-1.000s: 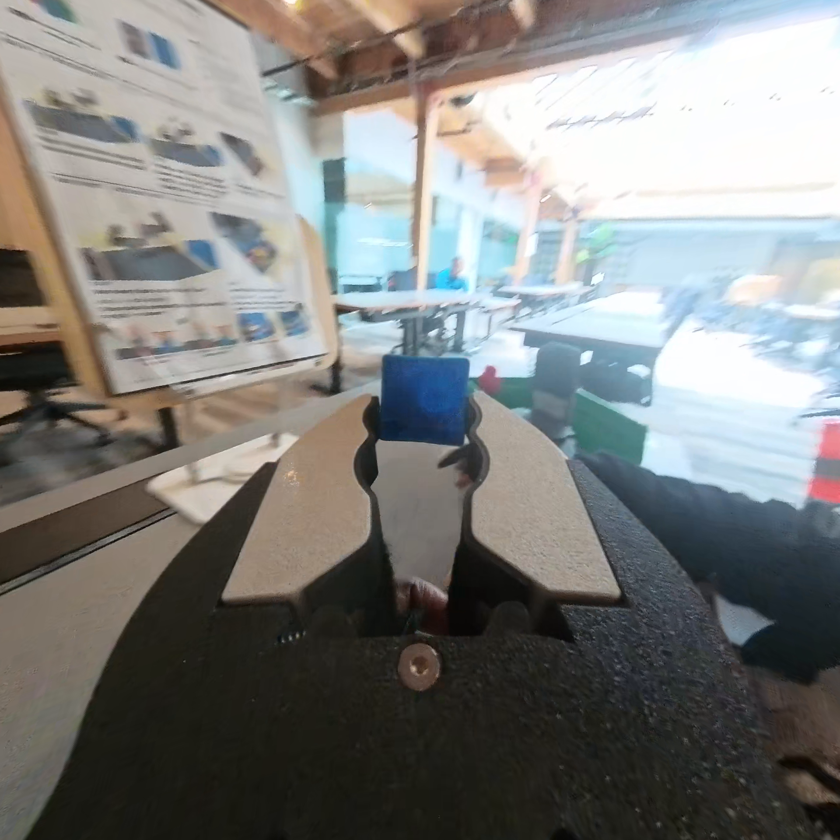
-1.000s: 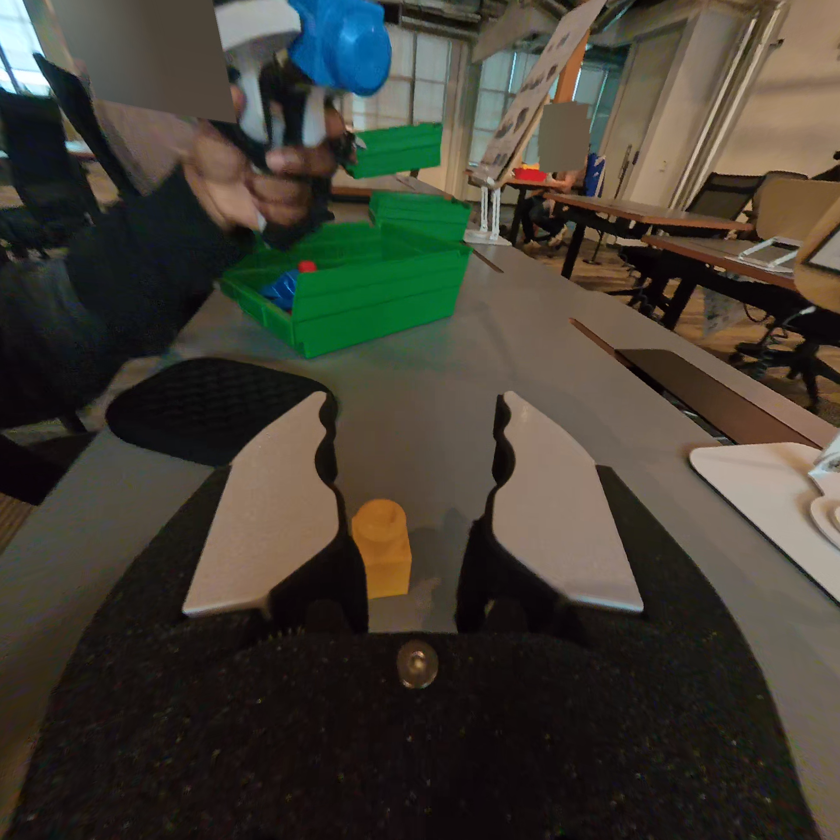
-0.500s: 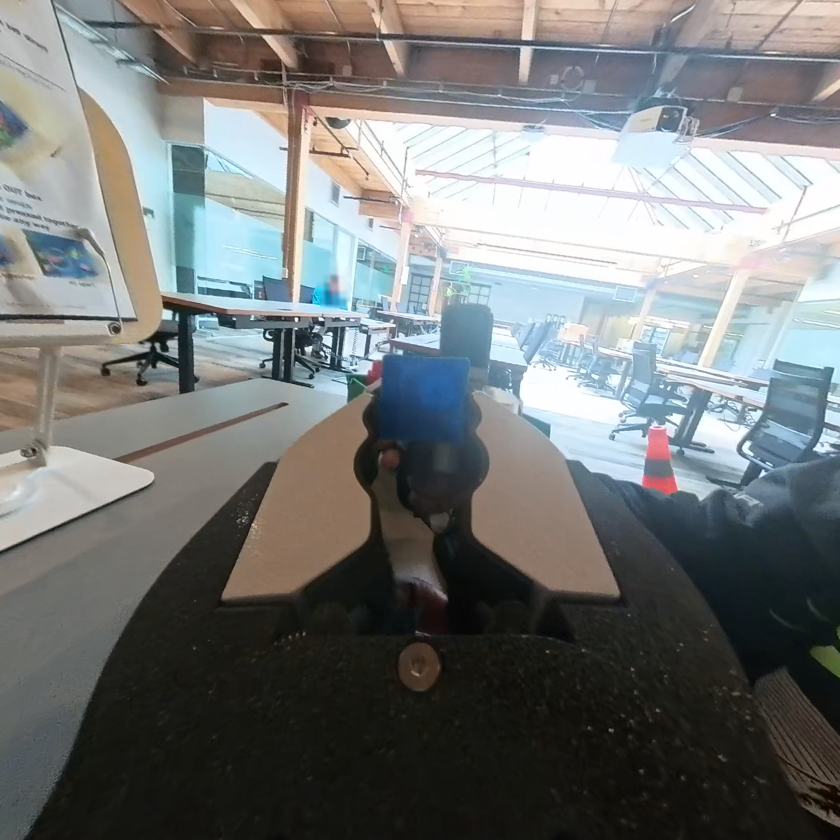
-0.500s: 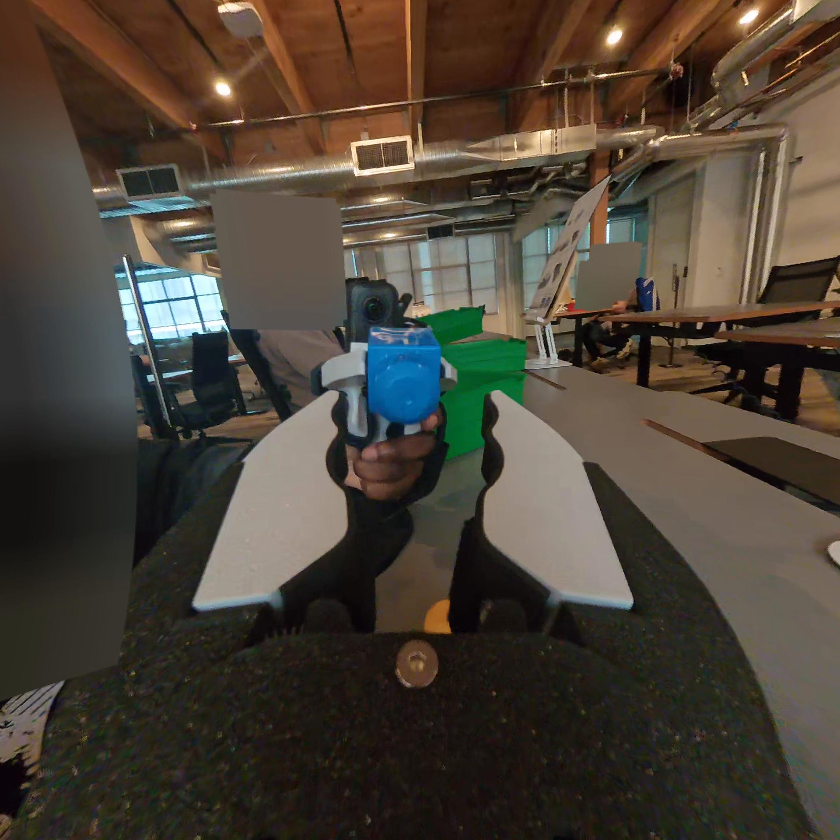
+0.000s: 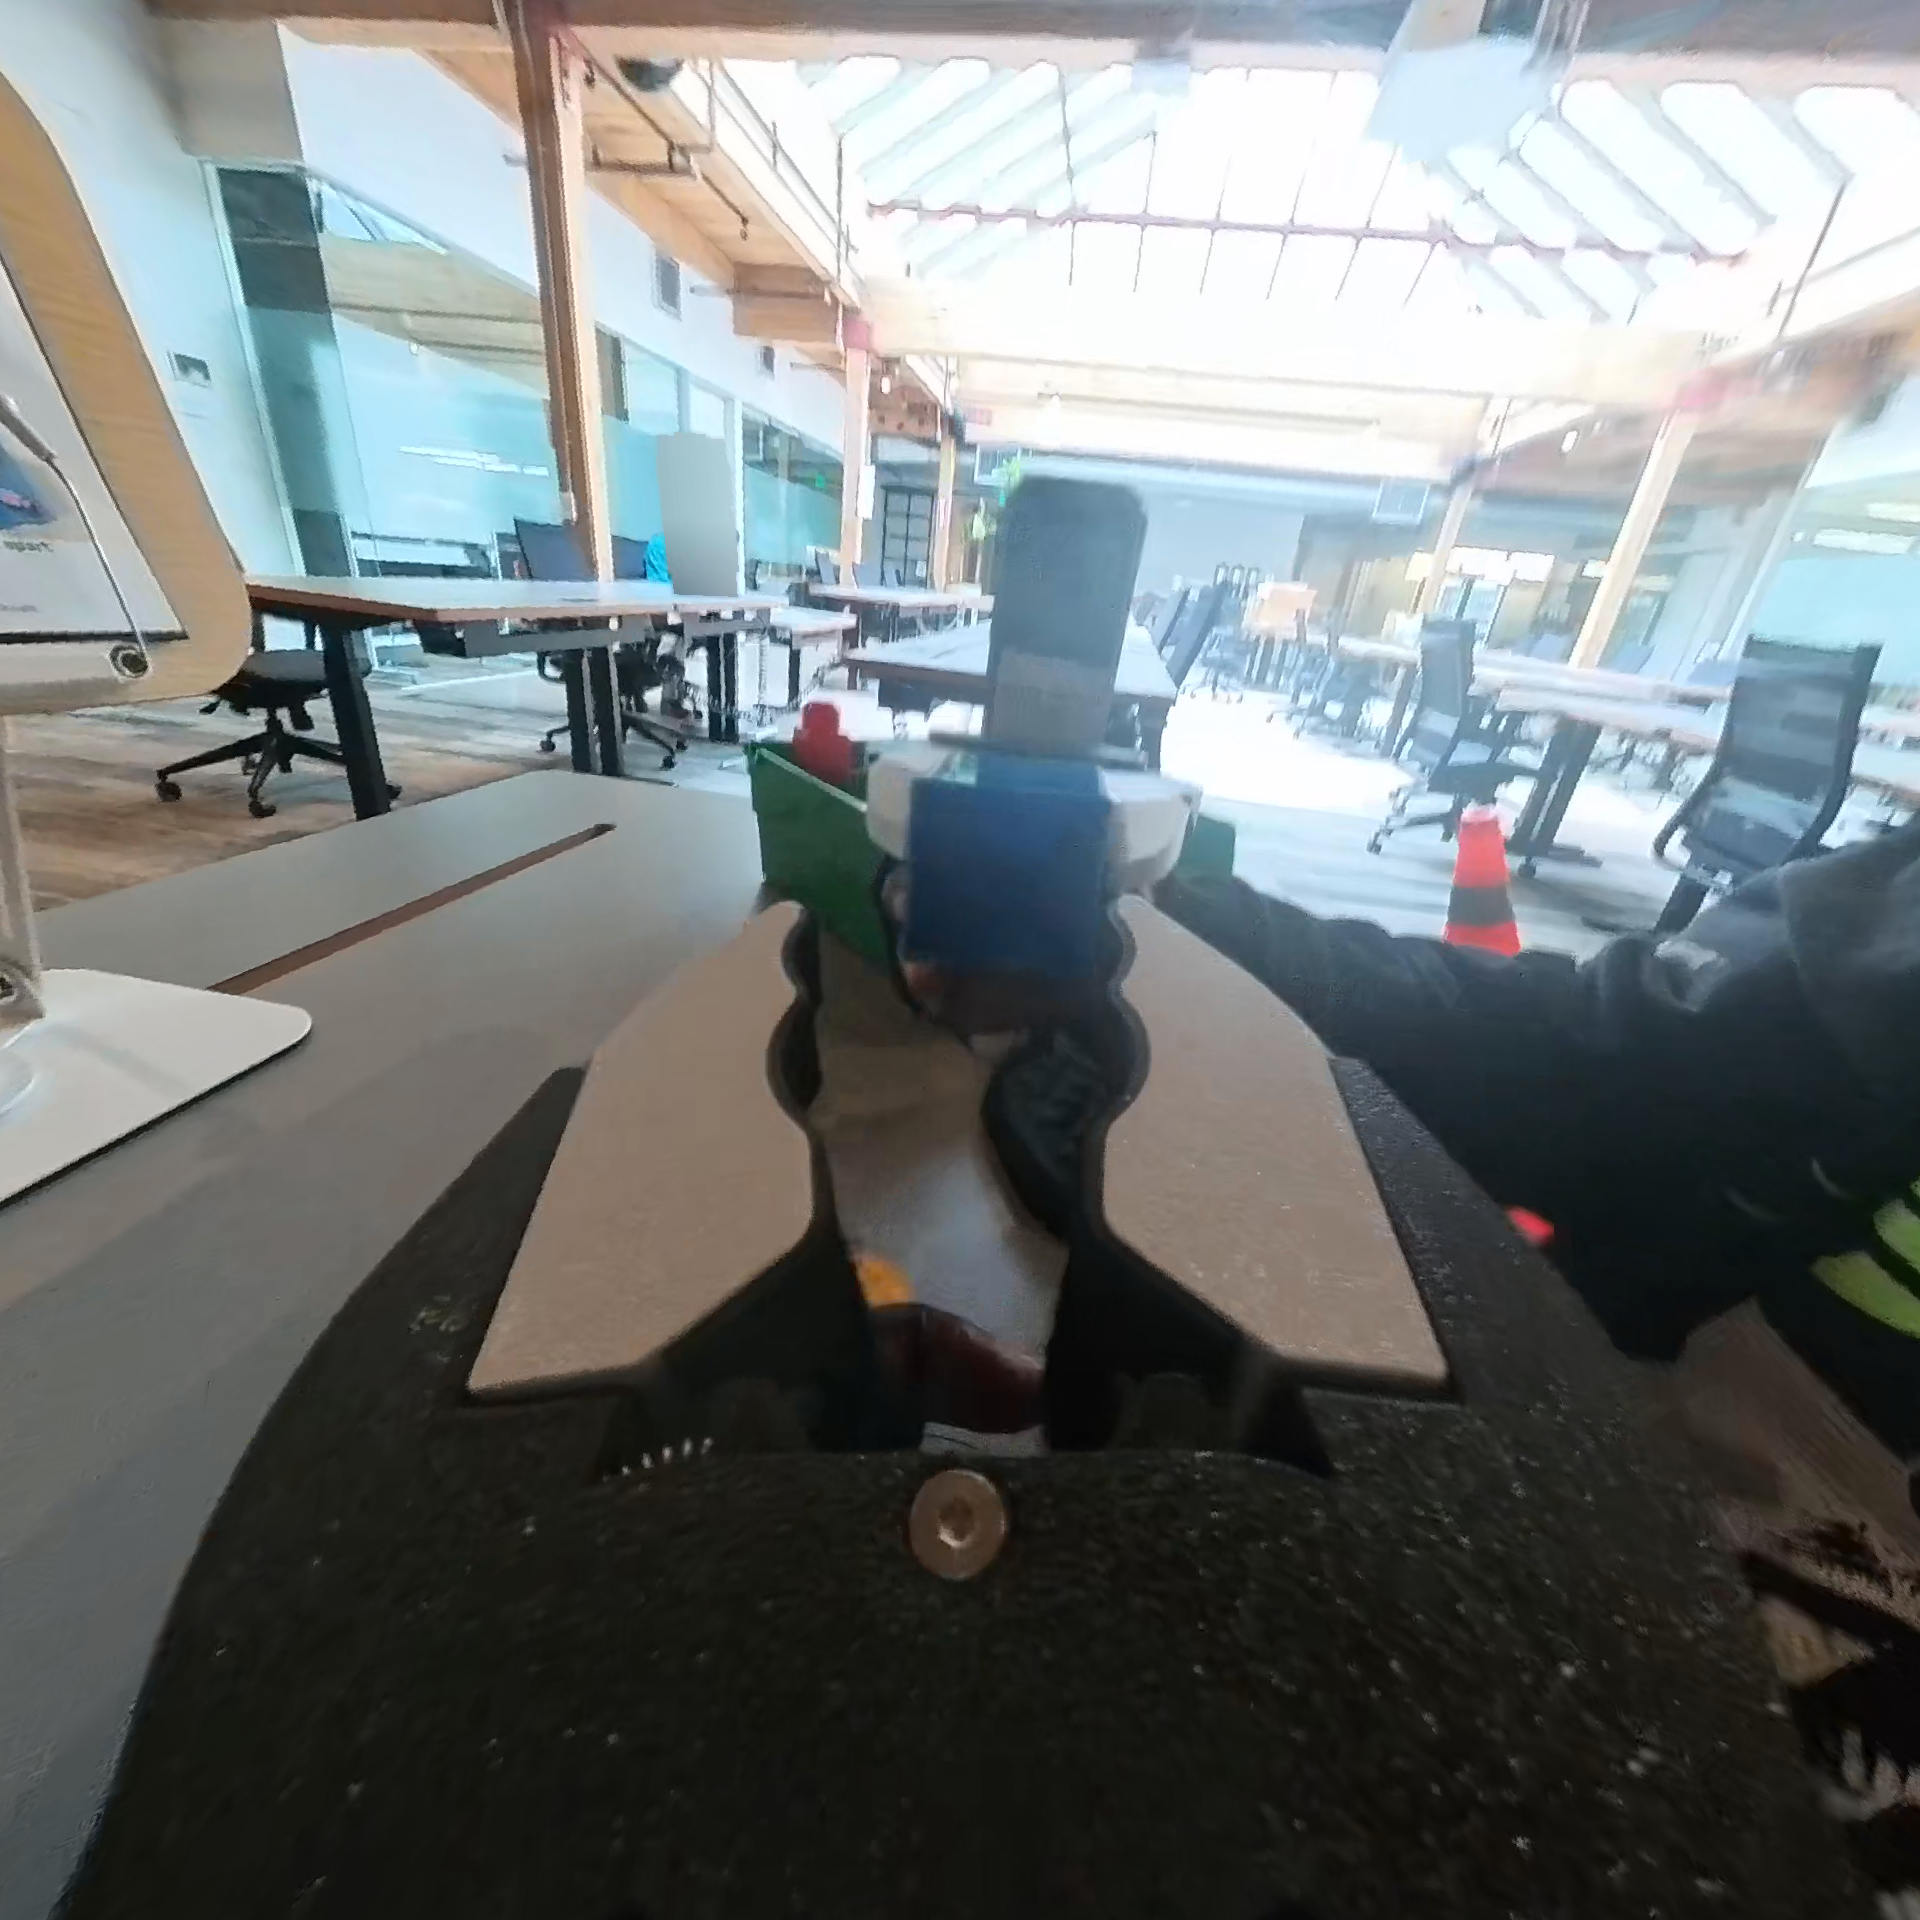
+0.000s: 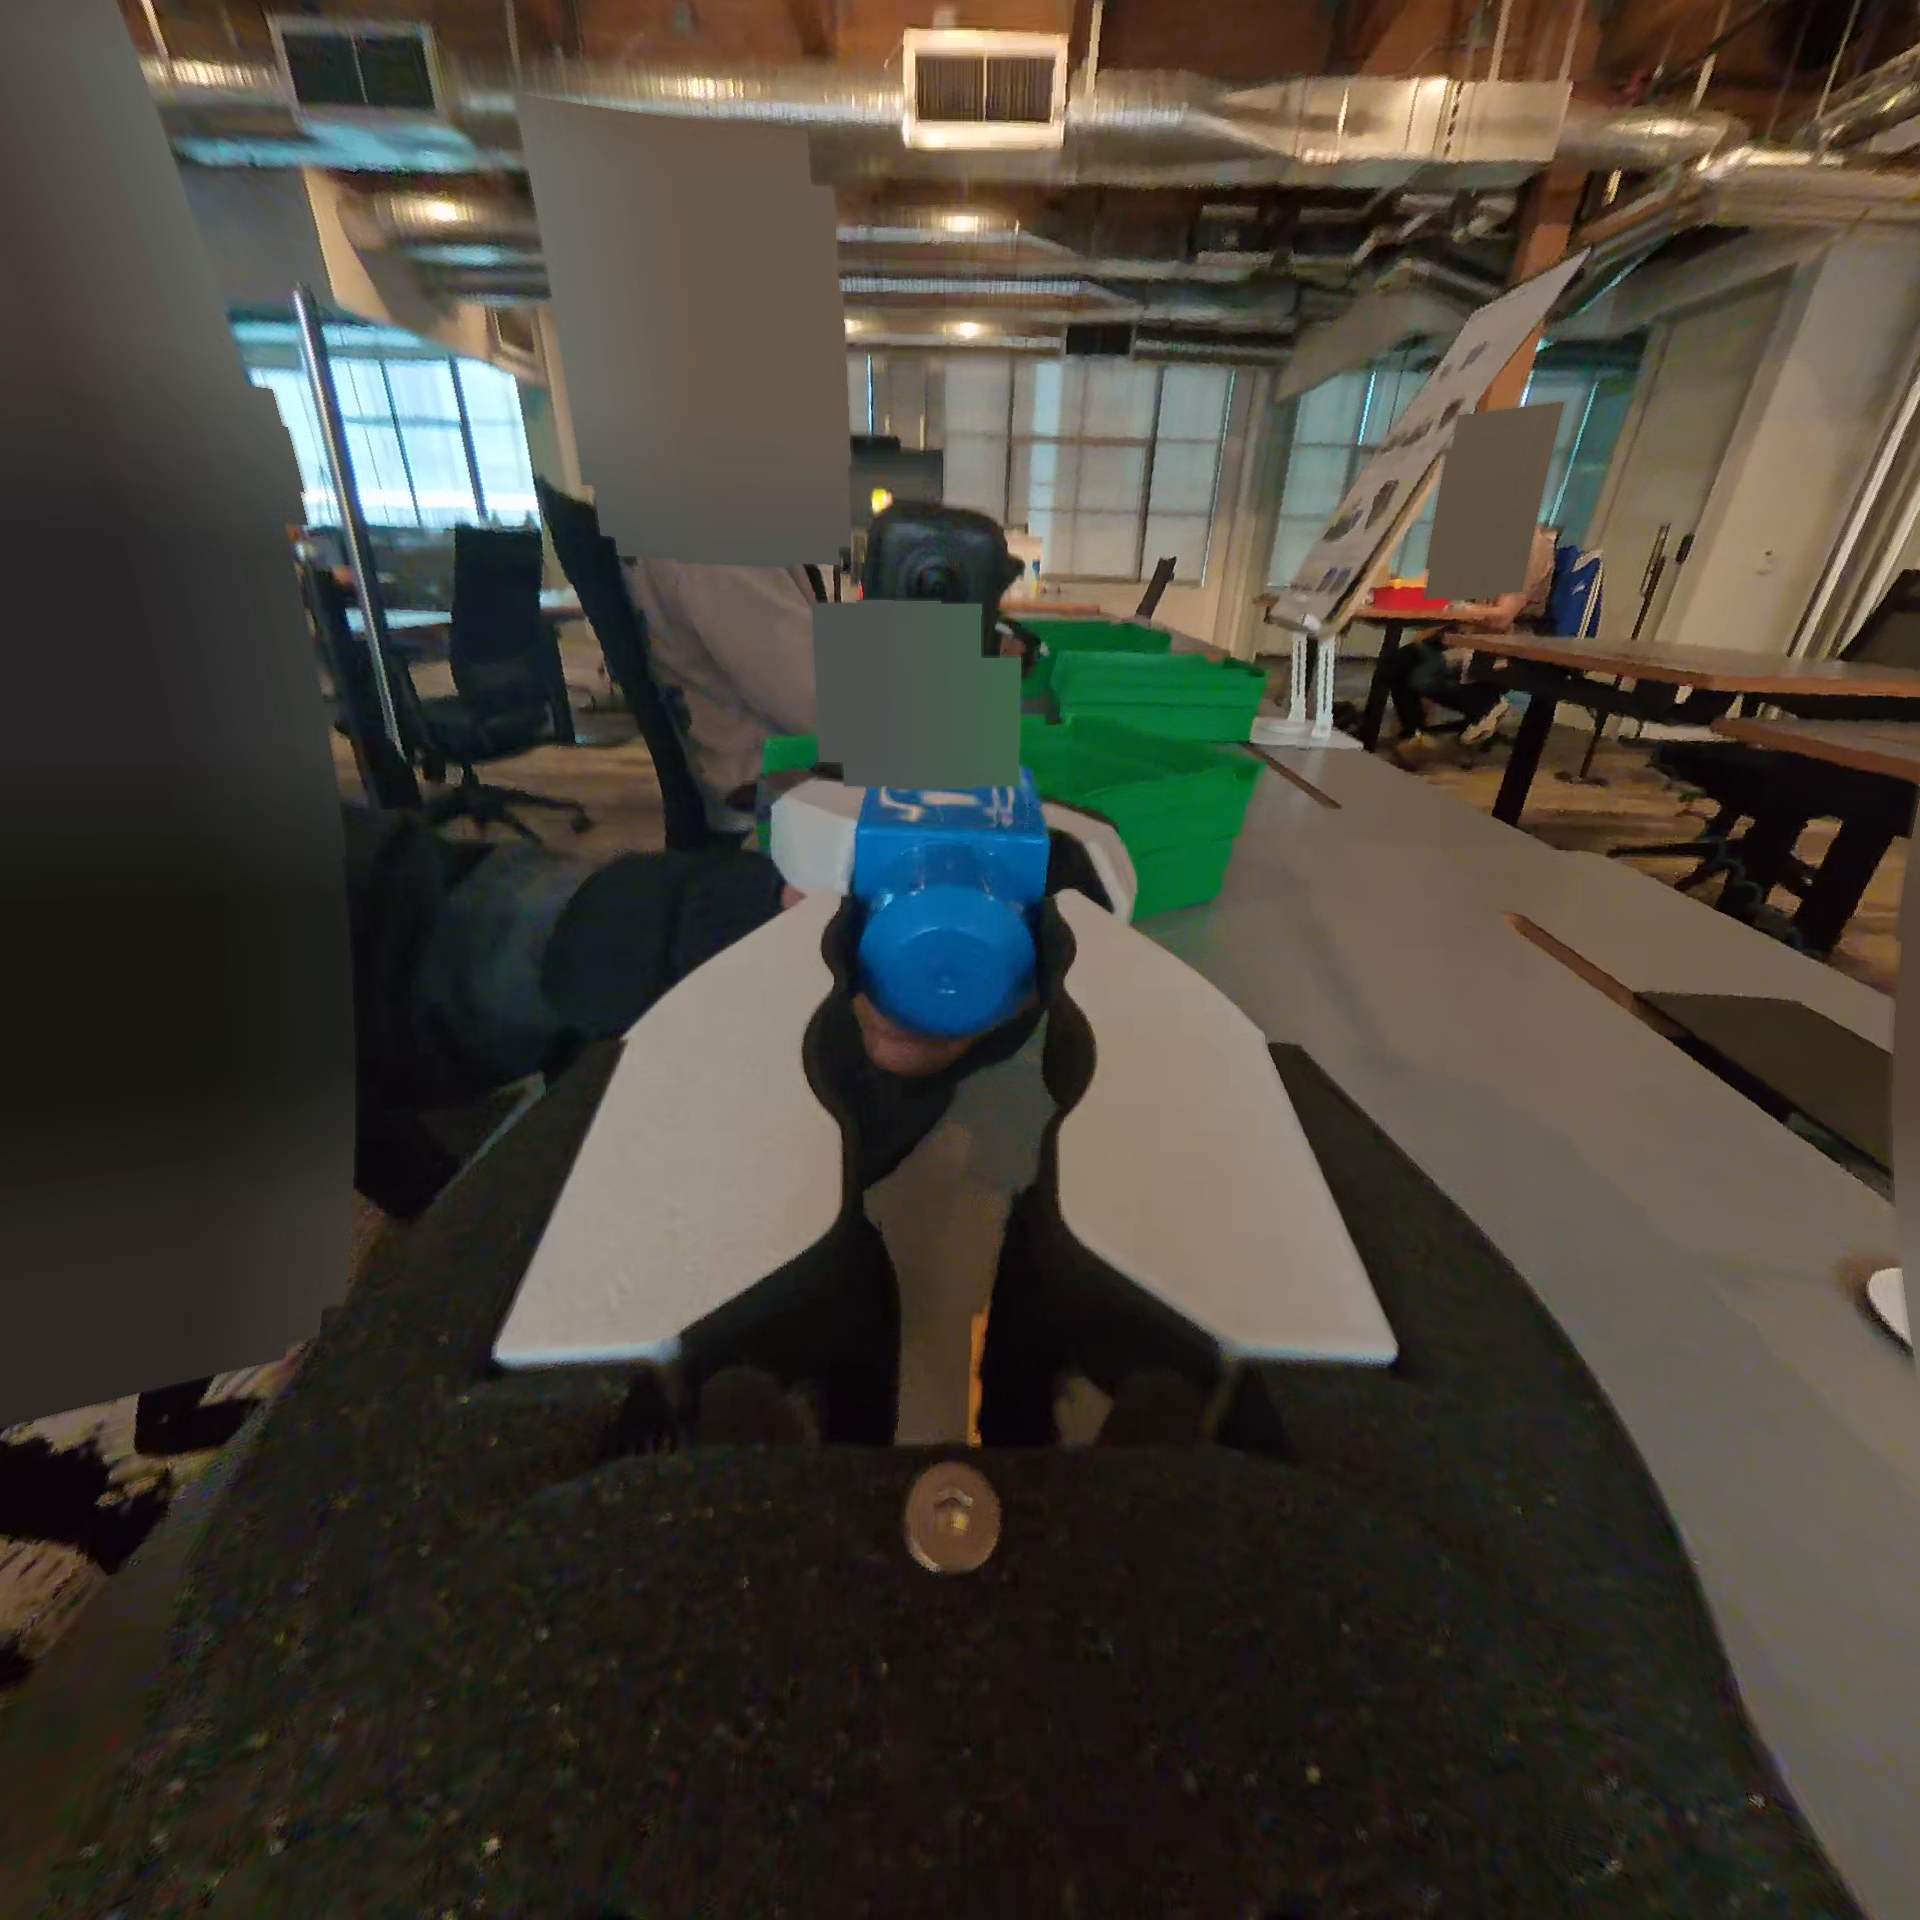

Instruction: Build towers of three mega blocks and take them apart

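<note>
Blue block (image 6: 948,899) sat midair between both grippers: left gripper (image 5: 1003,935) seemingly clamped on it, right gripper (image 6: 945,935) closed around its stud. A clean handoff needed right squeezing firmly before left released.

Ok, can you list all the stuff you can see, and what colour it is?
blue block: one, blue, between the two grippers
green bins: several, green, on the table behind the block
red block: one, red, poking up from a bin
table: one, grey, underneath
sign board: one, pale with pictures, on a stand farther along
traffic cone: one, orange, on the floor
sleeve: one, black, right side
left gripper: shut on the blue block
right gripper: fingers beside the block's stud, contact unclear
</note>
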The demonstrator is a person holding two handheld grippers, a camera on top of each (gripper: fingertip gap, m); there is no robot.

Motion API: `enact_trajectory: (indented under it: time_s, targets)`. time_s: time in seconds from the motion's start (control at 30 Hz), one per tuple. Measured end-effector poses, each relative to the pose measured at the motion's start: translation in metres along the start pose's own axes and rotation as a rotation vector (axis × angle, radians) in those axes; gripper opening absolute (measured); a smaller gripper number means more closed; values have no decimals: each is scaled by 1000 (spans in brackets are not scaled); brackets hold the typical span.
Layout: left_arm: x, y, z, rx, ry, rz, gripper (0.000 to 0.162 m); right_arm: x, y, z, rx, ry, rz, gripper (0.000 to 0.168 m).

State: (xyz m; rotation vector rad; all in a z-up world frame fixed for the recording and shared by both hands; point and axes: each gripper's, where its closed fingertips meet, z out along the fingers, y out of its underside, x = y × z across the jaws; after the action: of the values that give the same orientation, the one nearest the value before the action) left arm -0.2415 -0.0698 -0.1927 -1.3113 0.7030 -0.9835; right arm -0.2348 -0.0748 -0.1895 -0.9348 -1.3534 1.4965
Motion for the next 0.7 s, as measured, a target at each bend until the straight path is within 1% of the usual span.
enact_trajectory:
  time_s: [0.07,0.13,0.23,0.3,0.37,0.6,0.7]
  targets:
    - [-1,9,-4,-75,0,43,58,2,9,-3,-101,18,-31,32]
    - [1,18,-8,-145,10,82,59,3,21,-6,-200,27,-59,32]
    - [3,28,-9,-205,21,115,59,2,32,-6,-271,15,-61,33]
    - [5,32,-8,-220,30,117,51,-1,34,-5,-279,-4,-63,33]
    - [5,34,-8,-229,31,127,33,-3,35,-4,-287,-14,-64,33]
    - [6,30,-8,-185,38,118,32,-4,31,-1,-237,-13,-77,34]
    - [8,30,-6,-175,50,105,32,-6,32,3,-242,-17,-96,36]
